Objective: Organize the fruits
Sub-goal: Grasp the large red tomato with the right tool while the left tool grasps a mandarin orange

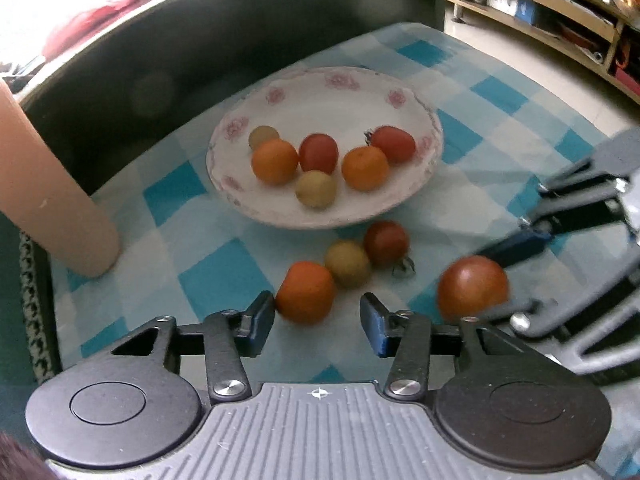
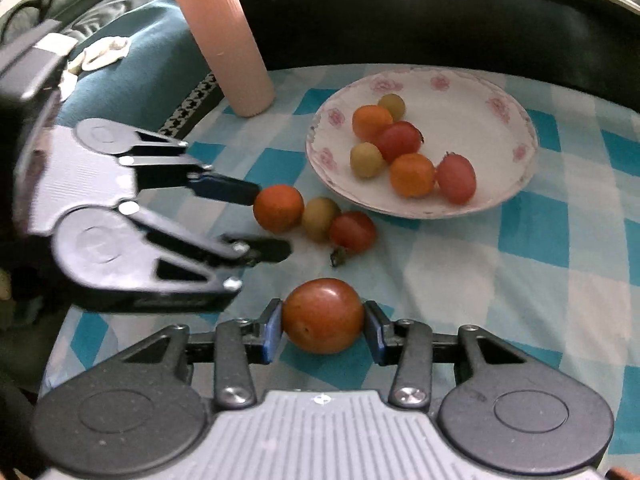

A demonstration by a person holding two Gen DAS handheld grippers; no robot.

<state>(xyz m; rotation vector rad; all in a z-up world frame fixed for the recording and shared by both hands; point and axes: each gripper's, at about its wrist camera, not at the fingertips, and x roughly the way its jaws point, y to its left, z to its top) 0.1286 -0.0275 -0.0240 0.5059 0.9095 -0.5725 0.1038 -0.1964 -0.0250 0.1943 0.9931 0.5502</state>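
Right gripper (image 2: 323, 330) closed on a large red-brown tomato (image 2: 323, 315), pads touching its two flanks at the widest girth, fruit just above the checked tablecloth (image 2: 540, 280). Left gripper (image 1: 317, 320) spread wide, empty, one blue pad (image 2: 228, 191) touching or nearly touching an orange tomato (image 1: 306, 292); contact not certain from either view. Beside that fruit, a yellow-green one (image 1: 347, 263) and a dark red one (image 1: 386, 242), touching in a row, just in front of the flowered plate (image 1: 340, 92). Six small fruits already on the plate. Pink ribbed cylinder (image 2: 224, 40) standing near the plate, apart from the fruit.

Handling, as judged: light, smooth-skinned, somewhat slippery, soft under pressure (skin likely to split if pinched hard). Best taken across the middle with gentle closure. Round forms liable to roll on release.

Orientation: held tomato near-spherical, slightly wider than tall, no clear long axis; stem end not visible. Dark red fruit lying with its green calyx (image 2: 338, 257) toward the near table edge.
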